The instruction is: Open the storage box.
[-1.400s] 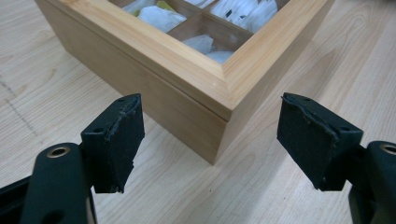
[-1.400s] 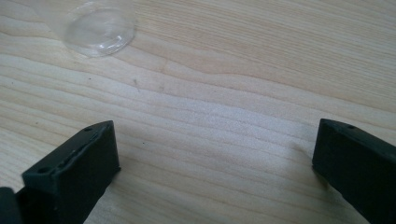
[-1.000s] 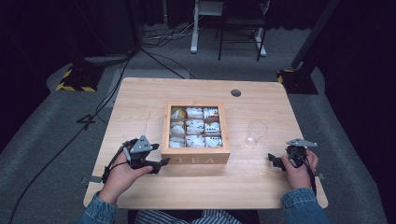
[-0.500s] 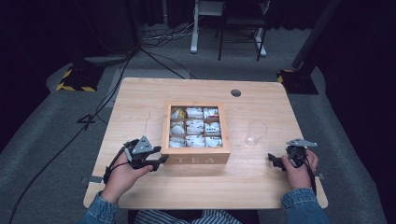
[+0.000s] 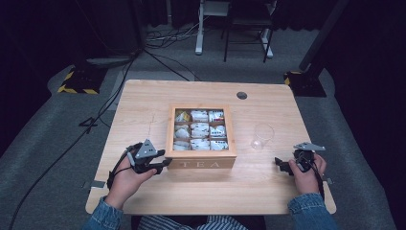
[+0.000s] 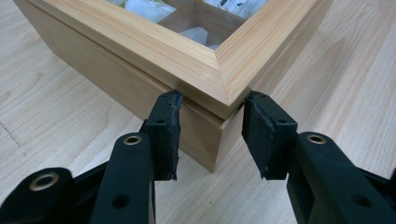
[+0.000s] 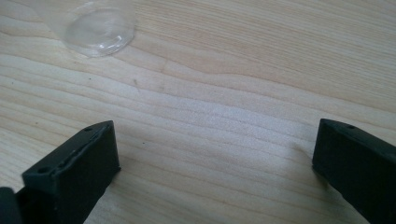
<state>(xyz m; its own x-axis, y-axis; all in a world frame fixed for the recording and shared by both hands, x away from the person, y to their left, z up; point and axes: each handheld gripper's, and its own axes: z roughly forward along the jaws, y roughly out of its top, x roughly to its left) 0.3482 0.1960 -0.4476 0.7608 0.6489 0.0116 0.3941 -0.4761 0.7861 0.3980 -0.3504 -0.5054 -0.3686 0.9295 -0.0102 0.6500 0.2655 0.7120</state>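
Note:
A wooden tea box (image 5: 201,132) with a glass-paned lid stands mid-table, with tea bags in its compartments. My left gripper (image 5: 165,163) is at its near left corner. In the left gripper view its jaws have just been closing and now clamp that corner of the box (image 6: 140,56). The pads (image 6: 168,126) press against the wood just under the lid's rim, one on each side of the corner. My right gripper (image 5: 282,165) rests near the table's right front, open wide (image 7: 215,135) over bare wood. A clear glass (image 5: 262,136) stands between it and the box, and its base (image 7: 100,25) shows ahead of the jaws.
A cable hole (image 5: 242,95) sits near the table's far edge. Bare table (image 5: 143,100) lies to the left of and behind the box. Cables and stands cover the dark floor beyond.
Both hands have kept their places. The left gripper's jaws look drawn in tighter on the box's corner than a second ago.

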